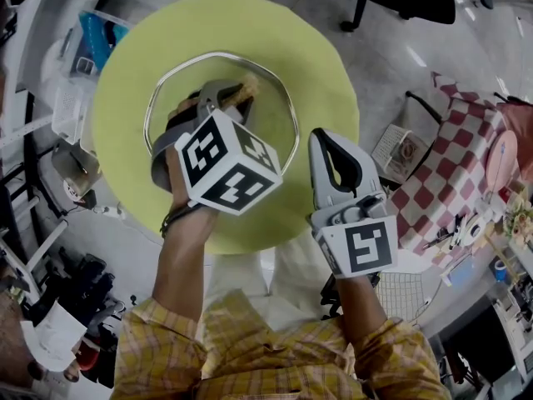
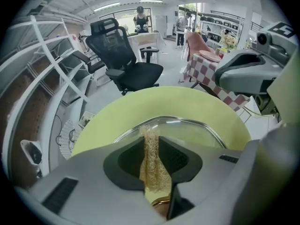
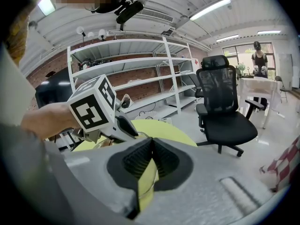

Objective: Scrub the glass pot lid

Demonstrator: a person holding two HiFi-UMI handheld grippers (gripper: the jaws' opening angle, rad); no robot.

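Centre of the head view: the round glass pot lid [image 1: 271, 111], clear with a thin metal rim, lies on your circular yellow-green table [image 1: 316, 65]. Your left gripper [image 1: 237, 90] pinches a coarse golden mesh scrubber [image 2: 152, 163] over the glass. Your right gripper [image 1: 321, 137], jaws closed together and empty, sits just right of the rim.

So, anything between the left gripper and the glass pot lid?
Nothing visible. The left gripper is shut on a tan mesh scrubber, whose tip sits right over the clear glass pot lid on the round yellow-green table.
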